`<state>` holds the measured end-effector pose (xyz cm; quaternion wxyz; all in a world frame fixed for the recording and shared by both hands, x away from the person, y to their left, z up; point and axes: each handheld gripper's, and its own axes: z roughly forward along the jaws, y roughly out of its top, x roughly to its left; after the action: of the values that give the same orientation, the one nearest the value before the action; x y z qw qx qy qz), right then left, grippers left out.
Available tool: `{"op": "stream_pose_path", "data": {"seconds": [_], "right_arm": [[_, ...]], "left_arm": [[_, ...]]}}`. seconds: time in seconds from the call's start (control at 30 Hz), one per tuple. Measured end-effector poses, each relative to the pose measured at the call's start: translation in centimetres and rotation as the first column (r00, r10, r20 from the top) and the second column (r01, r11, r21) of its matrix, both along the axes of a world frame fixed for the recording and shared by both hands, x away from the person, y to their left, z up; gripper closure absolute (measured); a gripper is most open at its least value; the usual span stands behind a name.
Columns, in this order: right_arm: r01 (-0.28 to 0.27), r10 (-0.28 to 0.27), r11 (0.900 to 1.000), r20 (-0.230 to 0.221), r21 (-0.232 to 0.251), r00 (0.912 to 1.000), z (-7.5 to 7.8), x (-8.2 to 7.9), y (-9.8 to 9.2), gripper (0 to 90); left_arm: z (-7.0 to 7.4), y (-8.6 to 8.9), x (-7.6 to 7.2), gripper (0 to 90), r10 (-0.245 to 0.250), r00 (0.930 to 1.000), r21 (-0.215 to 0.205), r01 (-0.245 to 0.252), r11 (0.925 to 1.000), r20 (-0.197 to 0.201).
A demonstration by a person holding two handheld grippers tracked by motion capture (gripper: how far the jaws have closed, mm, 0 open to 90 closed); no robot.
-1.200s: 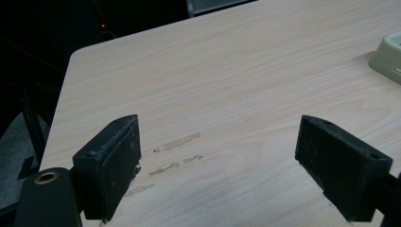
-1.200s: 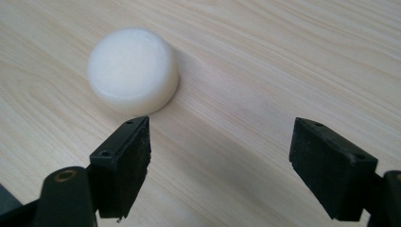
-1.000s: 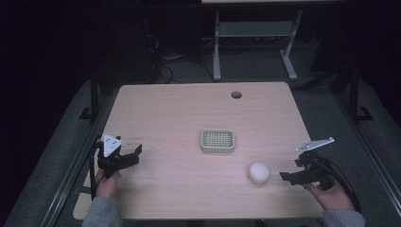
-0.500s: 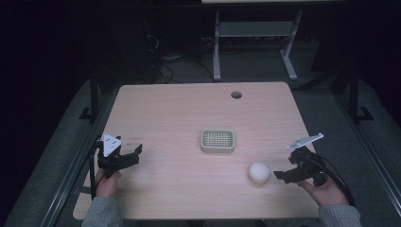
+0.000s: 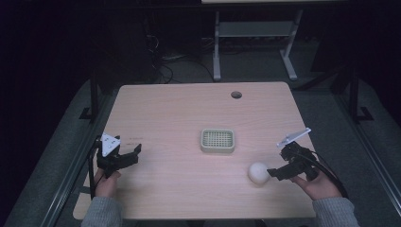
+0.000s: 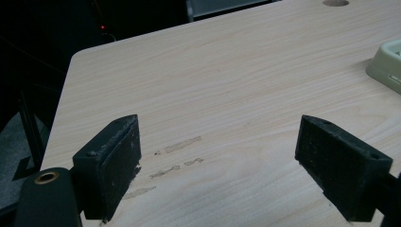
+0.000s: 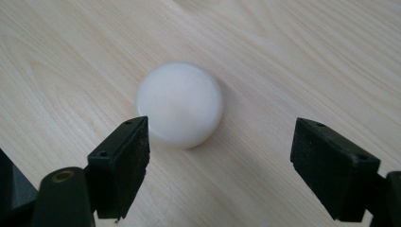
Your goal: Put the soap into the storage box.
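On the desk [image 5: 189,109], the right claw [image 7: 220,163] gapes just short of a white ball [image 7: 179,105] at five o'clock; the left claw [image 6: 227,163], also released, sits at eight o'clock, a slotted tray [image 5: 217,140] central.

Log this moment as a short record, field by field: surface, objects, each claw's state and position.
surface: light wood table with a round hole near its far edge
objects: white ball; pale slotted tray near the middle
left claw: open, holding nothing, over bare wood at the table's left
right claw: open, just beside the ball, not gripping it
ball: resting on the table, apart from the tray
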<state>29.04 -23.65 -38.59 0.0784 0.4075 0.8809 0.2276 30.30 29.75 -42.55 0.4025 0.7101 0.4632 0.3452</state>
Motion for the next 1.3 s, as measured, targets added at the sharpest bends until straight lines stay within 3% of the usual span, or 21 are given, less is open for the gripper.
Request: {"op": "stream_pose_path", "data": {"seconds": [0.93, 1.3], "right_arm": [[-0.060, 0.059, 0.998, -0.050, -0.025, 0.9970, -0.8, 1.3, 2.4, 19.5], [-0.090, 0.086, 0.995, -0.100, -0.043, 0.9913, -2.0, 2.1, 3.6, 18.1]], "left_arm": [[0.1, 0.0, 0.0, 14.8, 0.002, 1.0000, -0.006, -0.002, 1.0000, -0.002], [0.1, 0.0, 0.0, 14.8, -0.001, 1.0000, 0.003, 0.001, 1.0000, -0.002]]}}
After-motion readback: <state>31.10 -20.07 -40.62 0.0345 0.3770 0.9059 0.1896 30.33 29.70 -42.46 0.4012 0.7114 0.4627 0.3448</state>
